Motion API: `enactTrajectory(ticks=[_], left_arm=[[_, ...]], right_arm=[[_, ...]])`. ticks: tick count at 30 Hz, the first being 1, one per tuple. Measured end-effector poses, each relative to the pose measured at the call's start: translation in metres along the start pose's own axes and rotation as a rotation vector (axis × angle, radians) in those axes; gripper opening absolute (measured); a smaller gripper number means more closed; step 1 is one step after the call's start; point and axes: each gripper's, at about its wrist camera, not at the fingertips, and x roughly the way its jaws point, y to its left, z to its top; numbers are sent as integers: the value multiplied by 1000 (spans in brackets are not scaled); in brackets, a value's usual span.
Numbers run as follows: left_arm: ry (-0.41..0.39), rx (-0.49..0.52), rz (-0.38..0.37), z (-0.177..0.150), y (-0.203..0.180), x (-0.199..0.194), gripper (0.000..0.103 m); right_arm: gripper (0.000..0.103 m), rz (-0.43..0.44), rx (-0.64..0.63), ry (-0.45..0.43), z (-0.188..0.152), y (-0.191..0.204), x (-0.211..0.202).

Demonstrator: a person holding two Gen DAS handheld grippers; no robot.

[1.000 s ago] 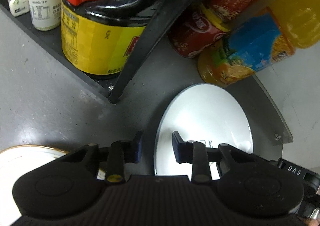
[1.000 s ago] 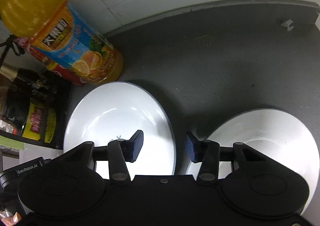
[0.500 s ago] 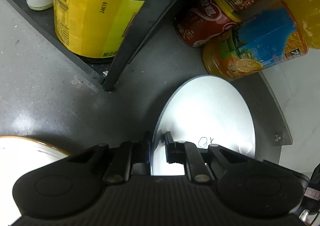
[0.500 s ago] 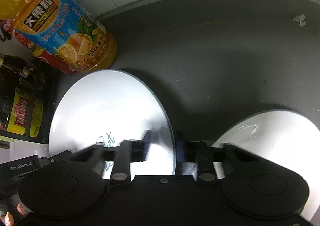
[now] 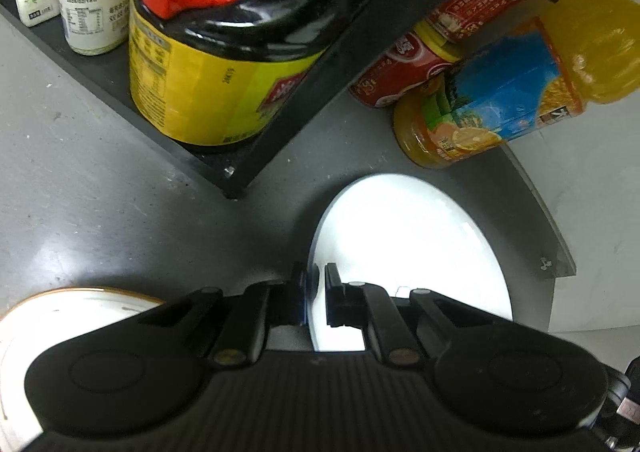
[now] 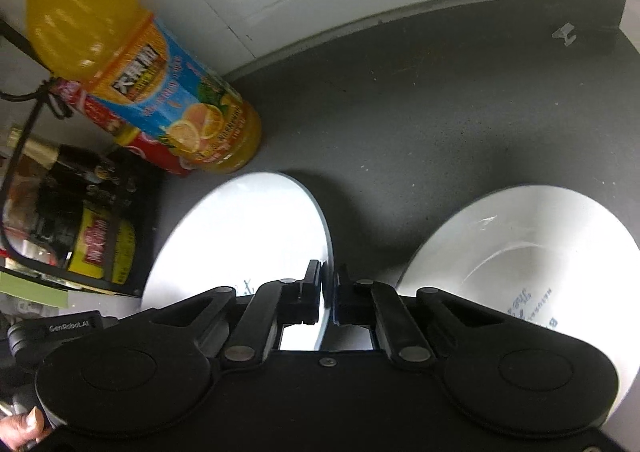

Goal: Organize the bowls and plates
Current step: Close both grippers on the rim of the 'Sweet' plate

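Note:
A white plate lies on the dark grey counter, and both grippers hold it. My left gripper has its jaws closing tight on the plate's left rim, with the pads pressing on it. In the right wrist view the same white plate is pinched at its right rim by my right gripper, whose jaws are also closing onto it. A white bowl with blue print sits just right of the plate. A gold-rimmed white dish shows at the lower left, partly hidden by the gripper body.
An orange juice bottle and red cans stand behind the plate by the white wall. A black rack with a big soy sauce jug and small jars stands at the left. The counter edge lies at the right.
Both grippers' jaws went from open to closed on opposite rims of the white plate. The right gripper slid from straddling the gap between plate and bowl onto the plate's rim.

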Motion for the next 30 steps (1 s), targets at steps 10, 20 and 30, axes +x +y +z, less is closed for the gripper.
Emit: enactTrajectory(ticks=[10, 20, 30], left_arm=[[12, 68, -25, 1, 3, -21, 7], [20, 143, -42, 1, 24, -60, 7], [36, 218, -37, 1, 51, -88, 7]], right_arm=[[5, 20, 61, -55, -26, 10, -22], [5, 20, 86, -106, -57, 35, -45], [5, 19, 105, -150, -97, 65, -58]])
